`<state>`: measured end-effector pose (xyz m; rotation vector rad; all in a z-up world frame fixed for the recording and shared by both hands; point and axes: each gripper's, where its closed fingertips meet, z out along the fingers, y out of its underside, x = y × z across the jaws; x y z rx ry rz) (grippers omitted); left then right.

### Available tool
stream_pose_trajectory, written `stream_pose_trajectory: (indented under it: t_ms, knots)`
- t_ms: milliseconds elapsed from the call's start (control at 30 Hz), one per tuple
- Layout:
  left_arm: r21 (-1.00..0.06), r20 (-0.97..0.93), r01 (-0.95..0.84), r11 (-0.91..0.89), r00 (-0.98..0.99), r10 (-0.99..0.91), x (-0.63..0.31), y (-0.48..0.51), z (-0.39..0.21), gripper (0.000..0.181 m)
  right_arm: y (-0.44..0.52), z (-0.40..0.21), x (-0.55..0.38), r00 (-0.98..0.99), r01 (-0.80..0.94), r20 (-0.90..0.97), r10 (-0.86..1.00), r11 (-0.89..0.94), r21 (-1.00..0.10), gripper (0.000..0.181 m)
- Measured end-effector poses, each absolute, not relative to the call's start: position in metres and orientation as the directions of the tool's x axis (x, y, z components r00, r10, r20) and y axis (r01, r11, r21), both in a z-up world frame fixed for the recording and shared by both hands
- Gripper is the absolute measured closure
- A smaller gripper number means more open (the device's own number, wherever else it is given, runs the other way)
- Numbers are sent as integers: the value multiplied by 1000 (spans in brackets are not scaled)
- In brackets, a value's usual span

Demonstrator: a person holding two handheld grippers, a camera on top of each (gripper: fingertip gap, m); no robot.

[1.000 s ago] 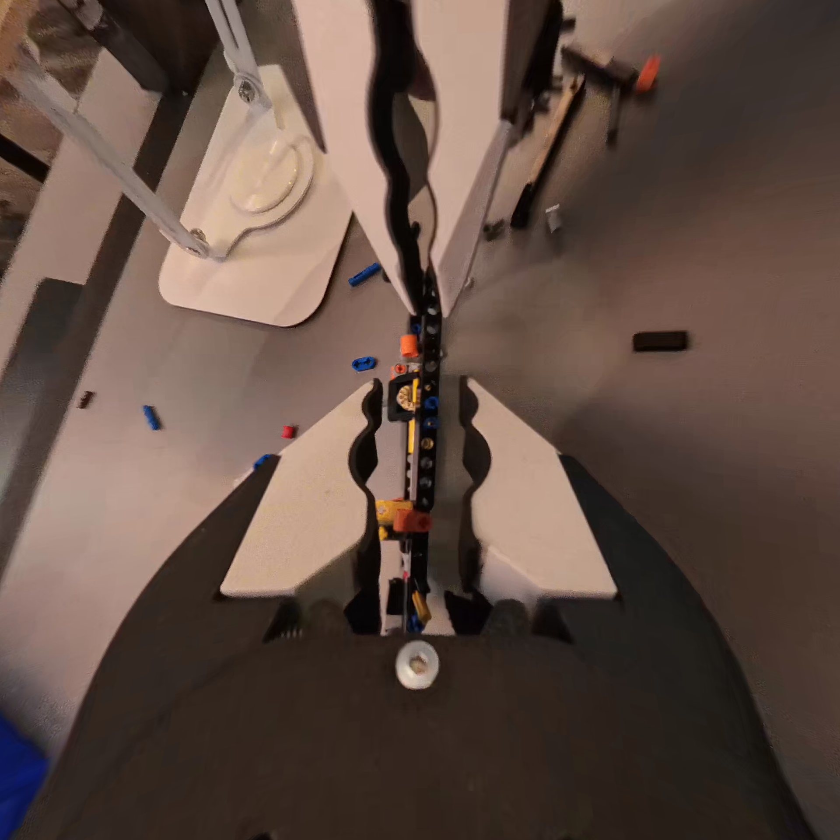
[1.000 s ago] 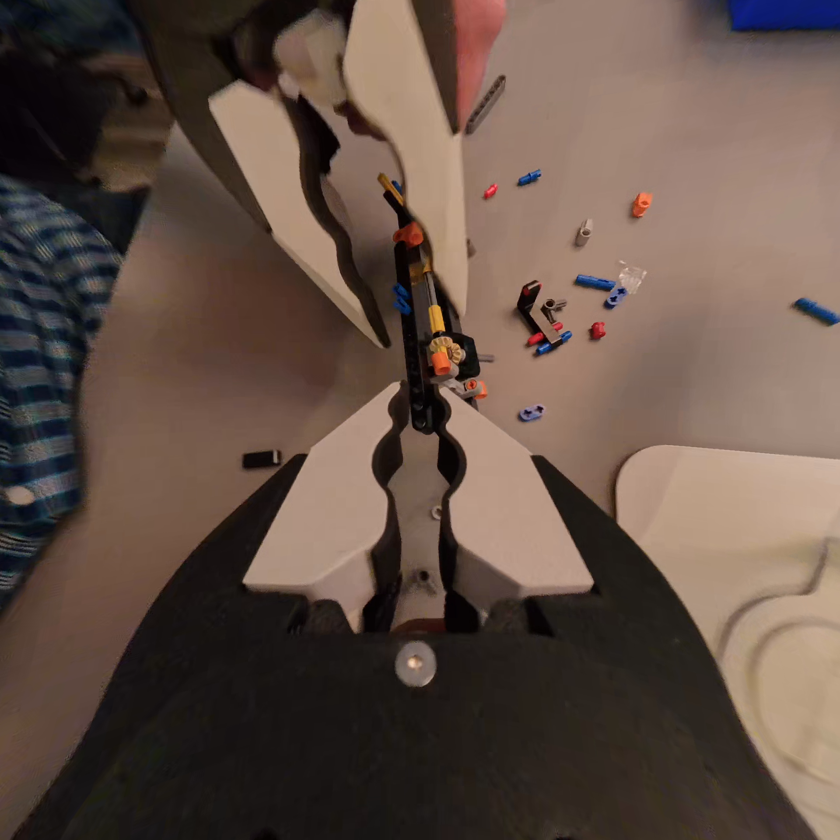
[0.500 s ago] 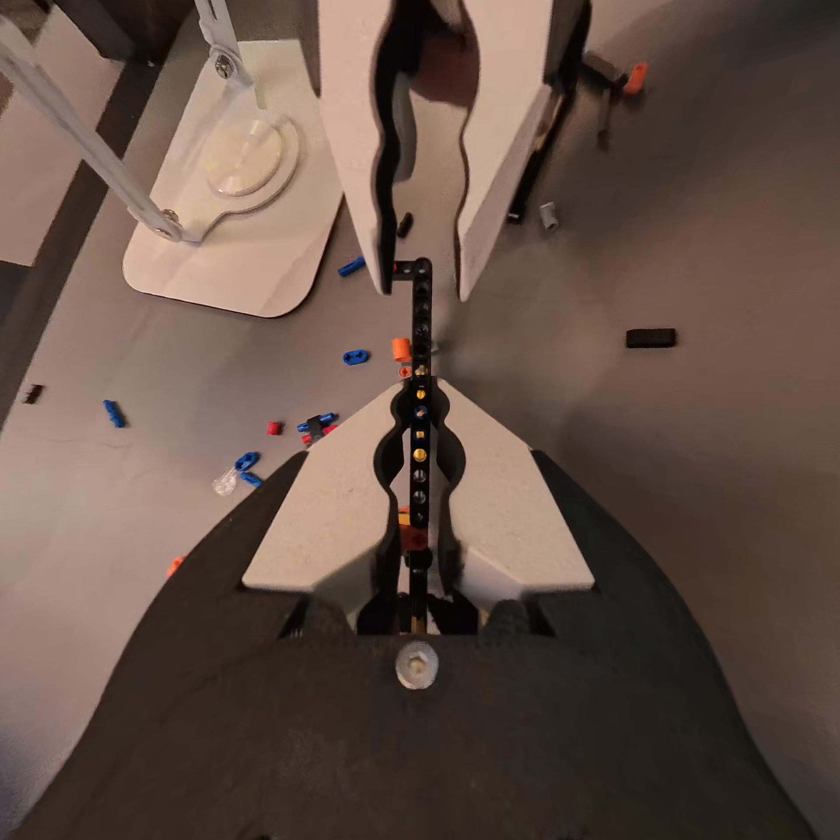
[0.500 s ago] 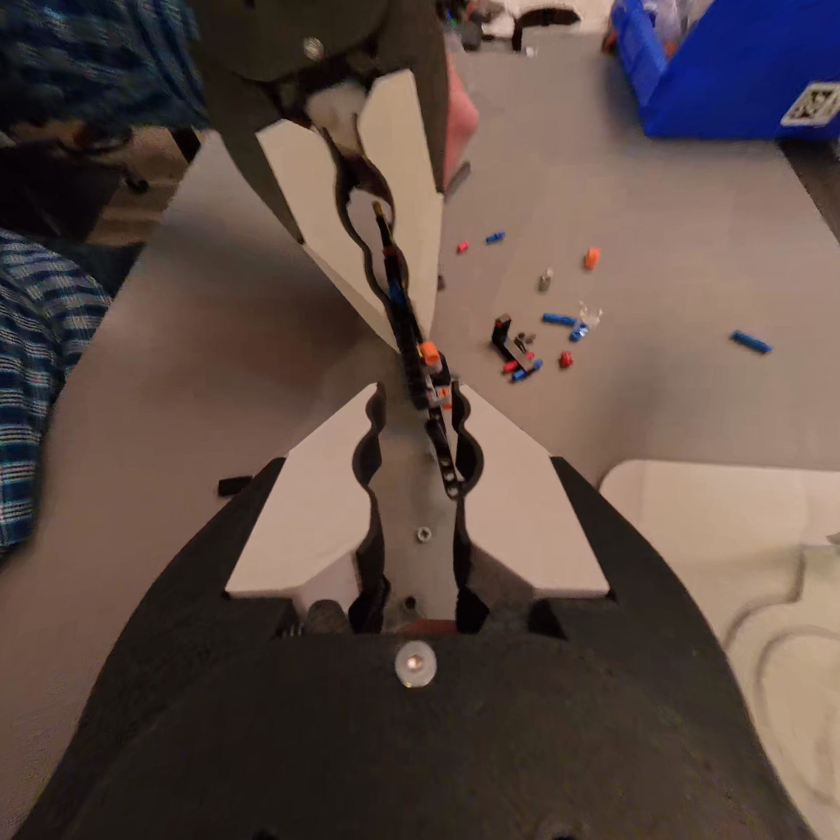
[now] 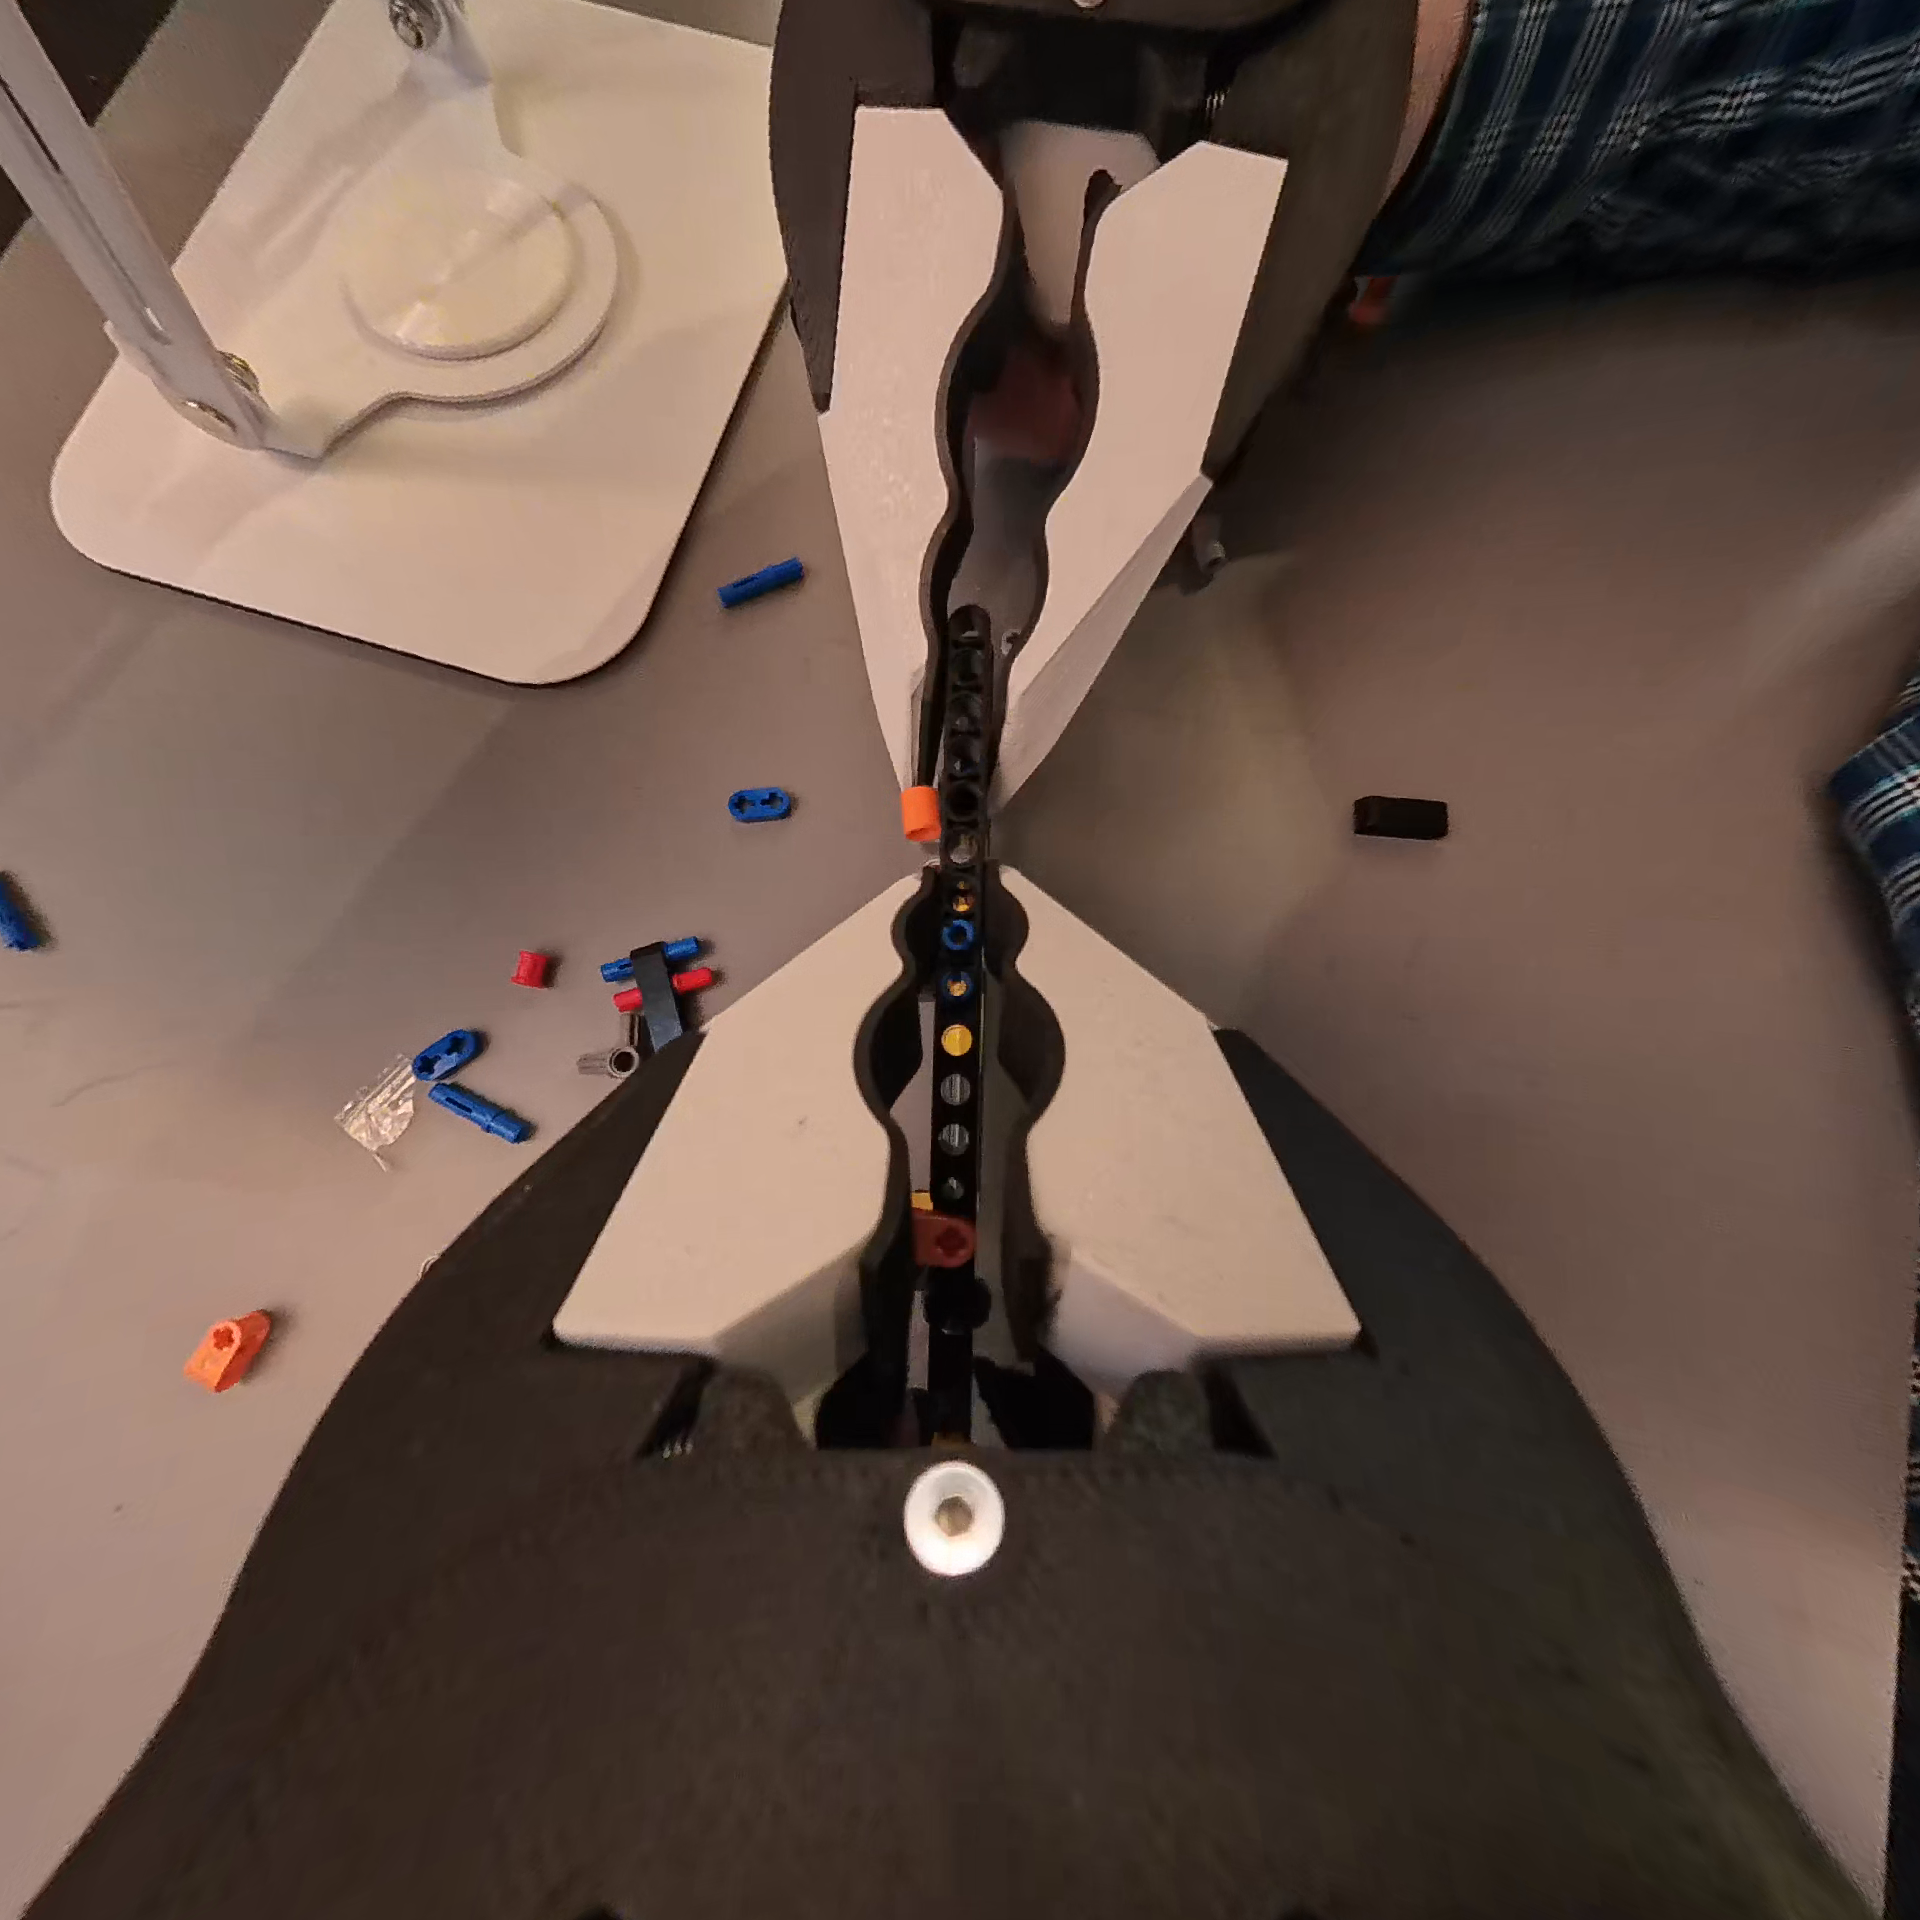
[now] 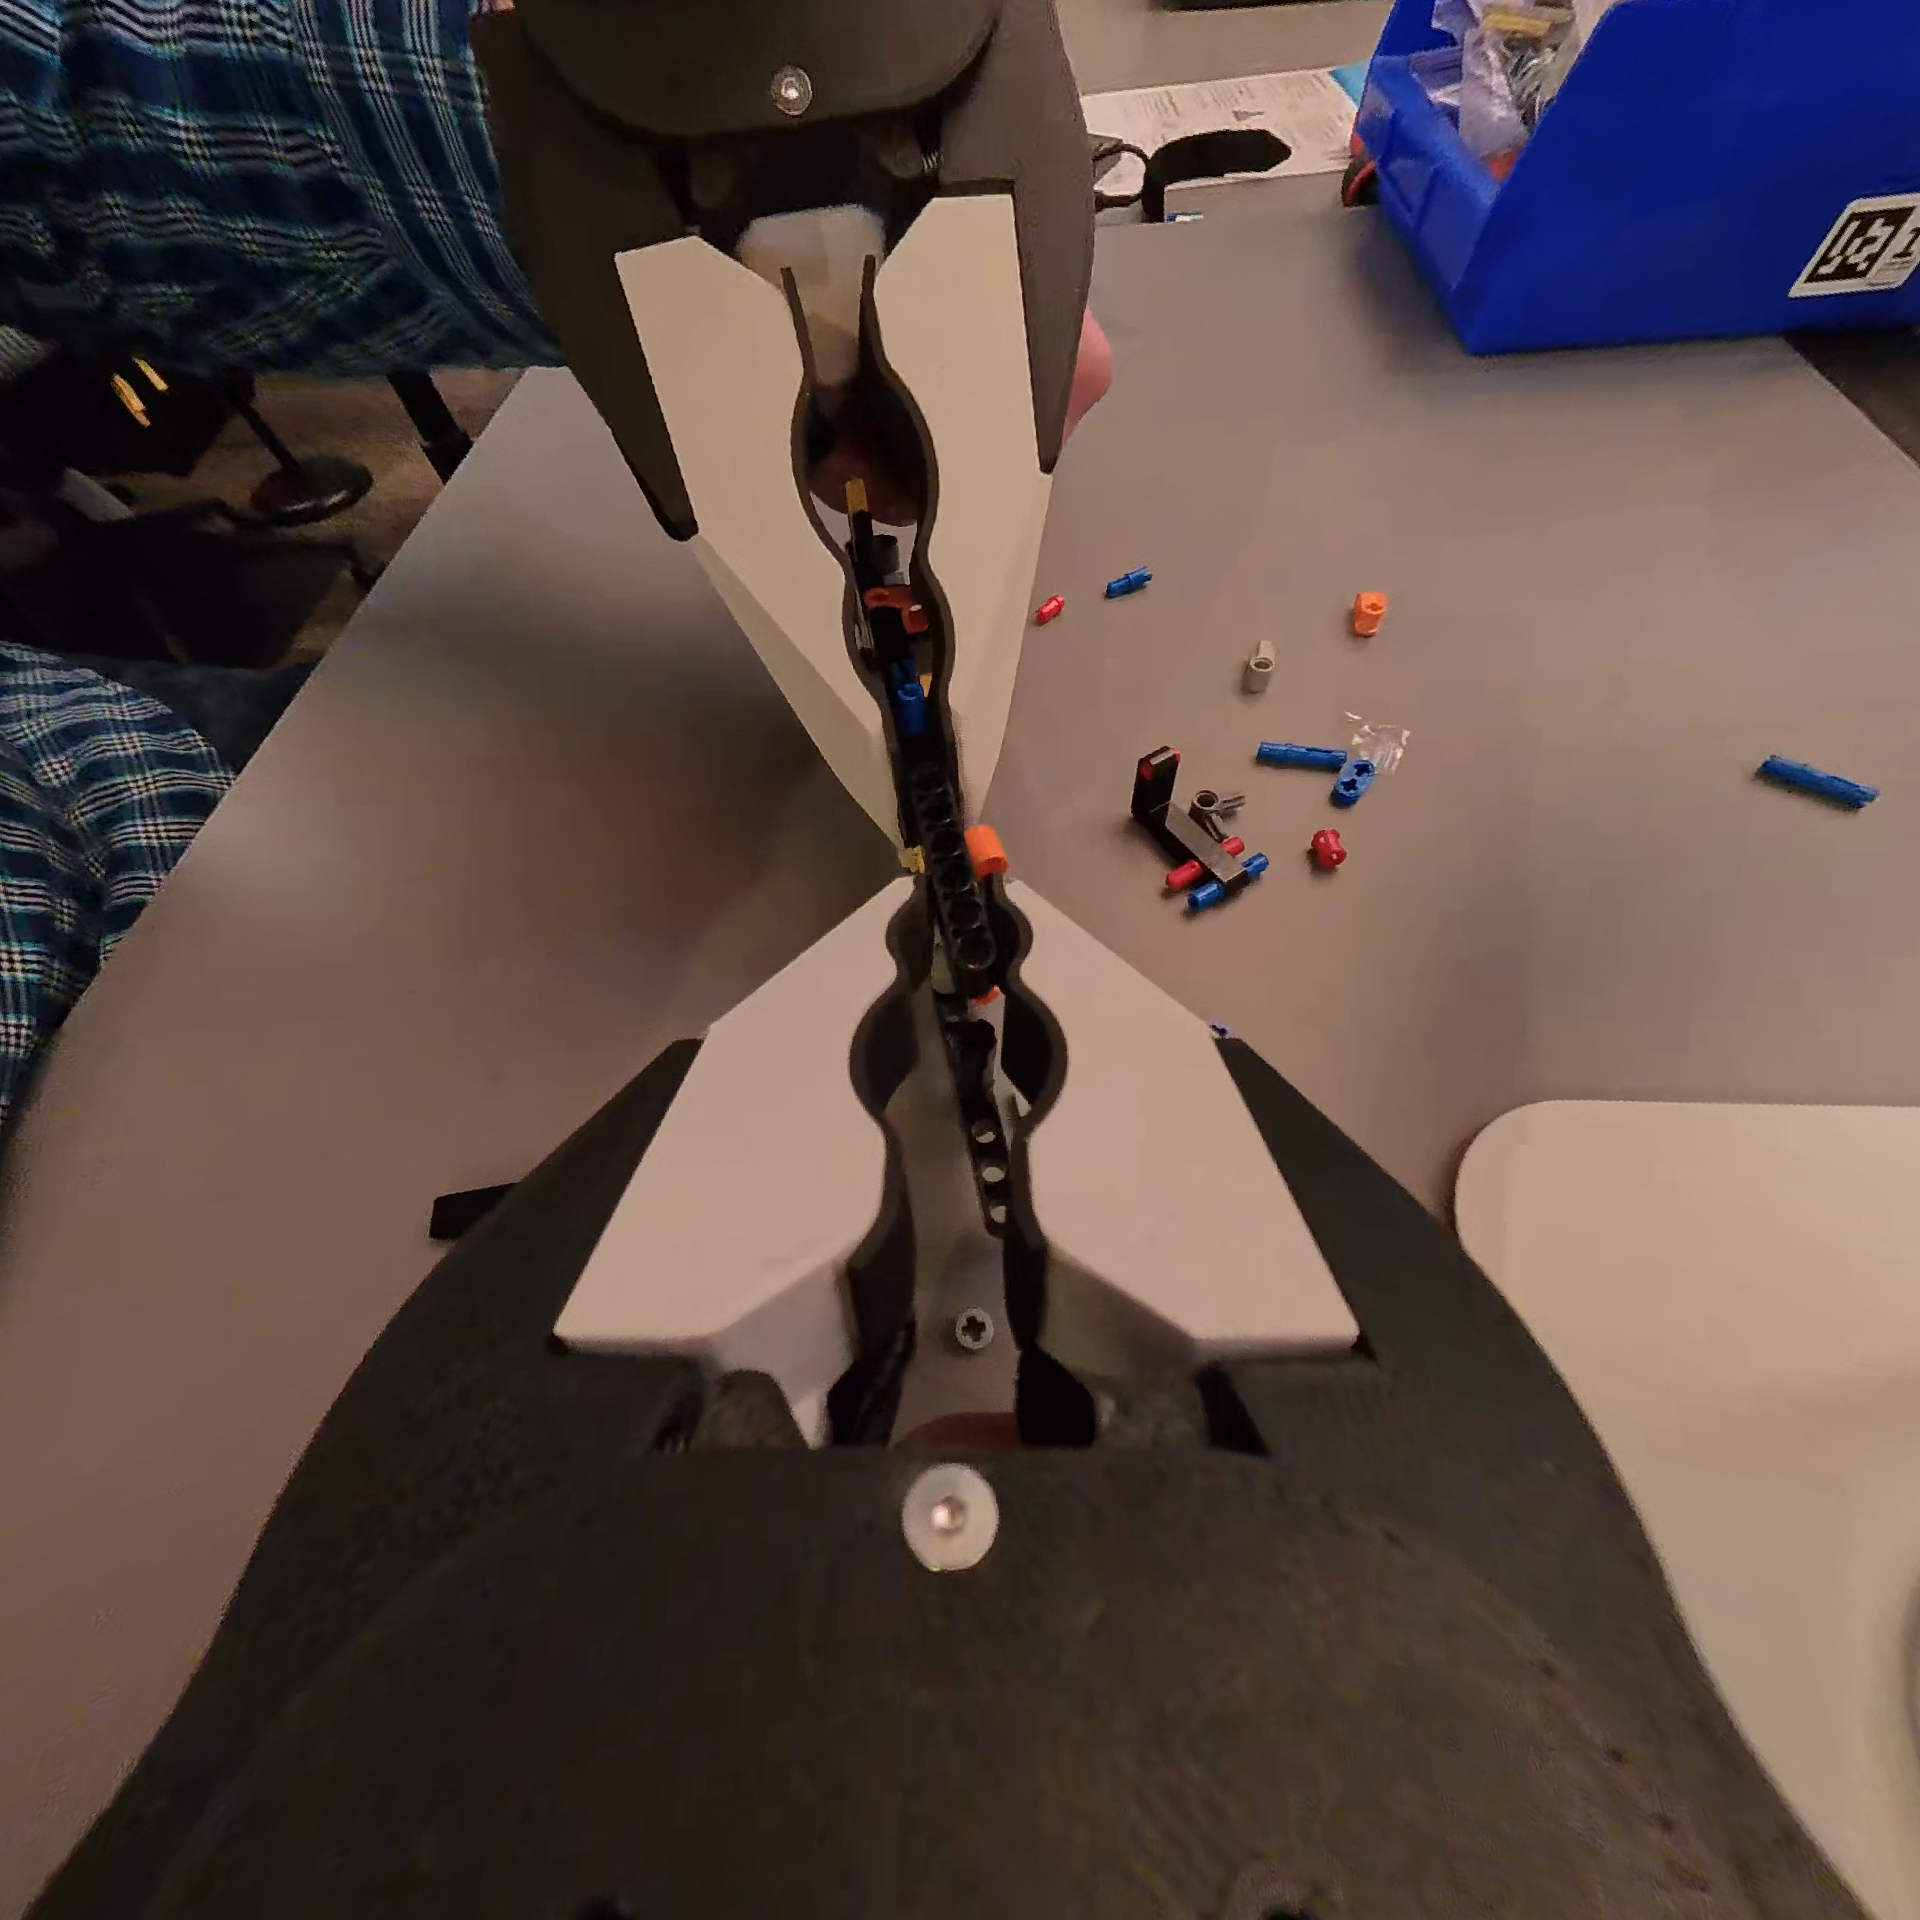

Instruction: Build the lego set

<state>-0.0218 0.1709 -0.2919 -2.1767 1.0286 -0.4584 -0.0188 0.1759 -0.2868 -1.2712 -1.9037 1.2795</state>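
Note:
A long black holed Lego beam [image 5: 956,1091] carries blue, yellow and grey pins, a red connector and an orange bush [image 5: 918,812]. It hangs above the grey table. My left gripper [image 5: 961,883] is shut on it, and the beam runs back between its fingers. My right gripper [image 6: 954,899] faces the left gripper almost tip to tip and is shut on the beam's [image 6: 951,831] other end. Each gripper also shows in the other's view: the right gripper [image 5: 958,795] in the left wrist view, the left gripper [image 6: 935,831] in the right wrist view.
Loose pieces lie on the table: a black angle piece with blue and red pins [image 6: 1195,842], blue pins [image 5: 761,582], an orange connector [image 5: 229,1349] and a small black piece [image 5: 1400,817]. A white stand base [image 5: 416,416] and a blue bin [image 6: 1621,208] stand nearby. A plaid sleeve [image 5: 1662,135] is close. The tips of both grippers are at nearly the same place.
My left gripper closed on the beam. My right gripper let go of the beam's tip, moved in along the beam and closed on it again. The two grippers are now almost tip to tip.

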Motion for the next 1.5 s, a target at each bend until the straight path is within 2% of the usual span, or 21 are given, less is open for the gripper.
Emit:
stream_pose_trajectory:
  t_ms: [467,567,1033,1133,1267,1333,1500]
  knots:
    - [-741,57,-491,-459,636,-770,-20,172,-291,176,176,-286,-20,-416,403,-114,902,71,-913,173]
    - [-719,4,-539,-438,628,-778,-21,172,-292,176,176,-288,-19,-419,408,-109,902,79,-910,174]
    - [-682,-20,-588,-435,609,-793,-20,171,-294,176,175,-289,-19,-423,417,-113,899,82,-905,174]
    - [-687,-13,-578,-440,615,-788,-20,171,-294,175,175,-285,-16,-421,416,-138,896,56,-908,167]
    - [-688,3,-568,-452,620,-785,-21,173,-294,176,180,-281,-15,-404,412,-108,908,75,-908,167]
    - [-684,5,-572,-454,618,-786,-21,173,-294,176,180,-279,-13,-412,412,-96,906,91,-907,159]
    - [-694,19,-557,-457,620,-784,-20,175,-293,176,184,-283,-16,-402,430,-49,914,141,-892,161]
